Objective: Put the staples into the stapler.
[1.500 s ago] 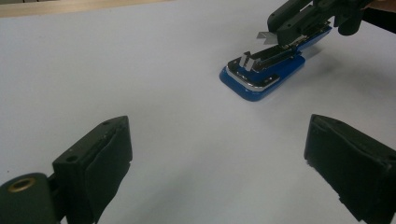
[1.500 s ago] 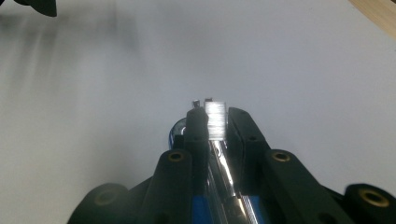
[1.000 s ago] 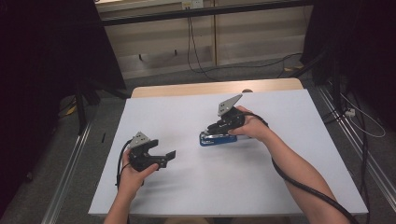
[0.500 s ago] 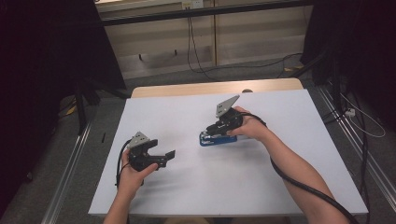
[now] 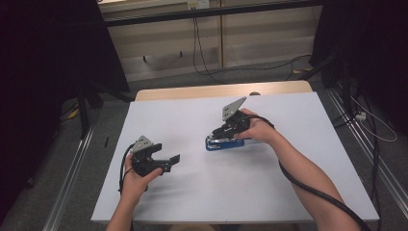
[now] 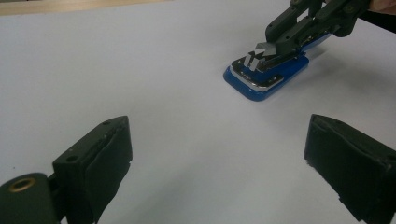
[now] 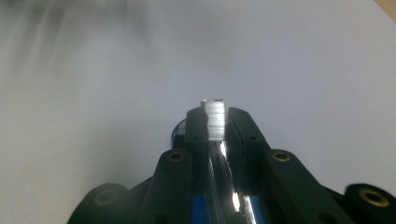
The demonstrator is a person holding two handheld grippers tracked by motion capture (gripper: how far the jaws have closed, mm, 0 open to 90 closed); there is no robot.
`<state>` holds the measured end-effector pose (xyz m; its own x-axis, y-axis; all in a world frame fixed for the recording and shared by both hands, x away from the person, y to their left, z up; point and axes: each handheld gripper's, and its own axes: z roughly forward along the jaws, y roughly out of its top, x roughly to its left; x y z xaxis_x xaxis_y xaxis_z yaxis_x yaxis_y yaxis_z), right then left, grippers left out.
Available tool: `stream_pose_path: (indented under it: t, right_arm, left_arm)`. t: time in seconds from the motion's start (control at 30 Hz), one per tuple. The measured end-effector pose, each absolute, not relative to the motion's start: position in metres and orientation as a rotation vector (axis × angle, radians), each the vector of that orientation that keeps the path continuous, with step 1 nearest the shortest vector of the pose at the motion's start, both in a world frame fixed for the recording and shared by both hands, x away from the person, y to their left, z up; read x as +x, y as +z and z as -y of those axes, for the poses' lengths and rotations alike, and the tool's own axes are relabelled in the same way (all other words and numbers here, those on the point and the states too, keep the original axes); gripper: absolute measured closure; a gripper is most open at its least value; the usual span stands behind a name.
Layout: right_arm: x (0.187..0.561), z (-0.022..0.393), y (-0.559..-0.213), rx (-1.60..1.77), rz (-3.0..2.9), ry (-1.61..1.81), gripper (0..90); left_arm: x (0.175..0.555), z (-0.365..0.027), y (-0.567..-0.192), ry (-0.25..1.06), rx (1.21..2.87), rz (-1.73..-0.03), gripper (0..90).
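A blue stapler (image 5: 225,144) with a shiny metal top lies flat near the middle of the white table (image 5: 250,192). My right gripper (image 5: 217,135) reaches down onto it from the right, jaws shut on the stapler's metal arm (image 7: 214,122). The left gripper view shows that grip at the stapler's (image 6: 261,79) front end, with the right gripper (image 6: 265,50) above it. My left gripper (image 5: 172,161) rests low over the table at the left, well apart from the stapler. Its jaws stand wide open with bare table between them (image 6: 219,140).
A wooden tabletop edge (image 5: 211,91) shows behind the white surface. A black cable (image 5: 308,185) trails from the right gripper along the forearm. Metal rails run along the floor on both sides of the table.
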<state>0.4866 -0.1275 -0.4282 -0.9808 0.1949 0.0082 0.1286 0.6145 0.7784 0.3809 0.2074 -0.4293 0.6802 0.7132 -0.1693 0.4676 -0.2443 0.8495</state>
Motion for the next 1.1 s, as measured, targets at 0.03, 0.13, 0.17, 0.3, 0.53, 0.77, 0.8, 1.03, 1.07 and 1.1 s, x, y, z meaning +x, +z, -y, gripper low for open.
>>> stream_pose_path:
  t: [0.03, 0.13, 0.17, 0.3, 0.53, 0.77, 0.8, 1.03, 1.07, 1.1]
  right_arm:
    - [0.4868, 0.1278, -0.4281, 0.271, -2.754, 1.311, 79.4]
    - [0.4876, 0.1282, -0.4284, 0.266, -2.755, 1.309, 79.4]
    - [0.4880, 0.1282, -0.4285, 0.260, -2.759, 1.310, 79.4]
    - [0.4895, 0.1279, -0.4288, 0.235, -2.756, 1.310, 79.4]
    - [0.4909, 0.1282, -0.4293, 0.219, -2.759, 1.304, 79.4]
    - [0.4909, 0.1270, -0.4284, 0.203, -2.773, 1.300, 79.4]
    - [0.4911, 0.1268, -0.4288, 0.196, -2.771, 1.297, 79.4]
    - [0.4908, 0.1279, -0.4293, 0.189, -2.767, 1.303, 79.3]
    - [0.4908, 0.1279, -0.4291, 0.189, -2.769, 1.309, 79.4]
    - [0.4908, 0.1276, -0.4293, 0.189, -2.769, 1.307, 79.4]
  left_arm:
    - [0.3810, -0.2074, -0.4293, 0.310, 1.902, -0.921, 7.9]
    - [0.3808, -0.2073, -0.4293, 0.309, 1.896, -0.924, 7.9]
    - [0.3810, -0.2076, -0.4293, 0.309, 1.896, -0.923, 7.9]
    - [0.3811, -0.2082, -0.4295, 0.311, 1.897, -0.927, 7.9]
    - [0.3811, -0.2079, -0.4302, 0.307, 1.900, -0.927, 7.9]
    - [0.3806, -0.2080, -0.4296, 0.310, 1.904, -0.922, 7.9]
    - [0.3805, -0.2083, -0.4294, 0.310, 1.900, -0.923, 7.8]
    - [0.3809, -0.2082, -0.4303, 0.303, 1.903, -0.928, 7.8]
    - [0.3809, -0.2082, -0.4302, 0.303, 1.903, -0.928, 7.9]
    - [0.3810, -0.2084, -0.4302, 0.303, 1.903, -0.926, 7.9]
